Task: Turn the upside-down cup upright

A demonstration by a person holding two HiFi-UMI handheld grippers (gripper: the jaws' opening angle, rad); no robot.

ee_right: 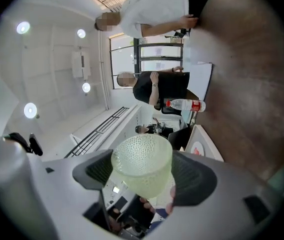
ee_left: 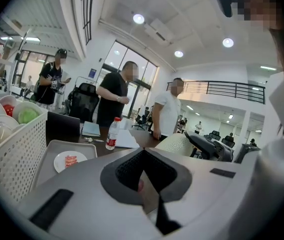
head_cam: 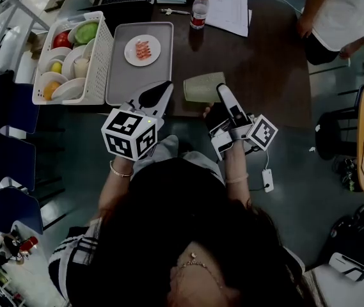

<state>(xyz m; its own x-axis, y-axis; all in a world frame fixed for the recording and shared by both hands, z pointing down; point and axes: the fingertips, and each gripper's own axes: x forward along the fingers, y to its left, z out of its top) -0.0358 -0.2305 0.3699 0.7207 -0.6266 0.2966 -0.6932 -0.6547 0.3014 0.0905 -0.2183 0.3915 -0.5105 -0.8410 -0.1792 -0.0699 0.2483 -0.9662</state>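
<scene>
closest thing: person's dark hair (head_cam: 188, 235) fills the bottom of the head view, and both grippers sit just past it at the near edge of the dark surface (head_cam: 265, 62).
cup spot: cup (head_cam: 203, 87) is lying roughly sideways at that near edge, just right of the grey tray (head_cam: 121, 82) and its near corner. can't tell if it's touching the surface or lifted clear of it.
right gripper: right gripper (head_cam: 215, 93) has its fingers (ee_right: 196, 176) clamped on the cup, one pad on each side of the wall, down at the narrower end.
left gripper: left gripper (head_cam: 162, 88) is pressed closed on nothing, parked just left of the cup over the tray corner.
step in hand: looks like the halfway point of the flip imo. it's sideways, so the wrist roll needs finishing before any set-down.
doing it well: hold the squeeze steady and roll until the wide end faces straight up. nudge it further onto the surface, since it's right at the edge. lower it till the base sits flat, and only then let go. mind the tray and the left gripper, both just beside it.
cup looks: pale green, see-through and tapered, covered in little dimples. the wider round end points away from the right gripper. looks empty from here. could be plastic or glass, can't say. my guess is the bumpy wall gives the pads decent bite.
</scene>
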